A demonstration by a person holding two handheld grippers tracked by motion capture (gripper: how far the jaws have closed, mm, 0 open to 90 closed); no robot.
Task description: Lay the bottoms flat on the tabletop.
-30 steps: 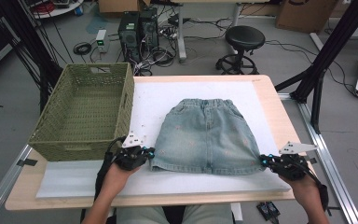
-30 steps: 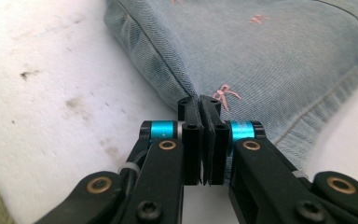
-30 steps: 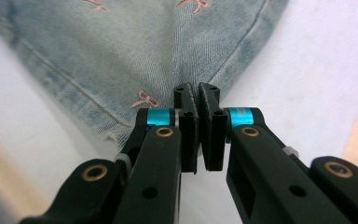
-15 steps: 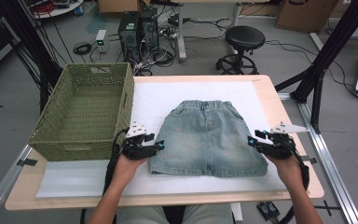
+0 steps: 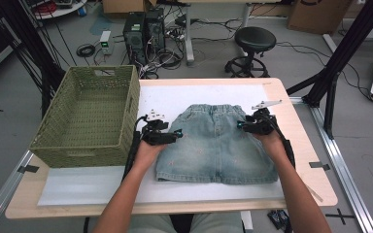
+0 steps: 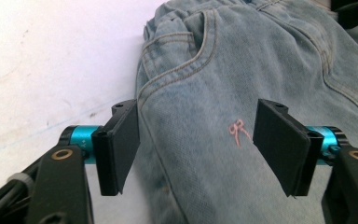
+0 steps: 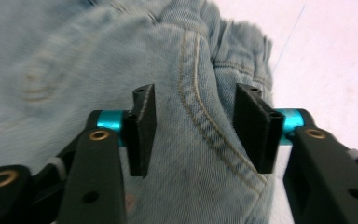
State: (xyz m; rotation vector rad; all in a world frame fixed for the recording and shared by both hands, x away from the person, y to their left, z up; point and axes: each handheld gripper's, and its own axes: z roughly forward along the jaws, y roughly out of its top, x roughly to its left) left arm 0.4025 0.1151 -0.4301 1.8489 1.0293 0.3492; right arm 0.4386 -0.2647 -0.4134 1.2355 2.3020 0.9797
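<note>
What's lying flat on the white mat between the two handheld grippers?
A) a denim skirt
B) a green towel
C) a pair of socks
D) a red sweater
A: a pale blue denim skirt with stitched pockets and an elastic waistband is spread on the white mat, beside the green wicker basket.

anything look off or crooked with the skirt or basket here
Nothing stands out. The light blue denim skirt lies flat and square on the white sheet, waistband away from the person, and the green woven basket sits upright beside it.
</note>
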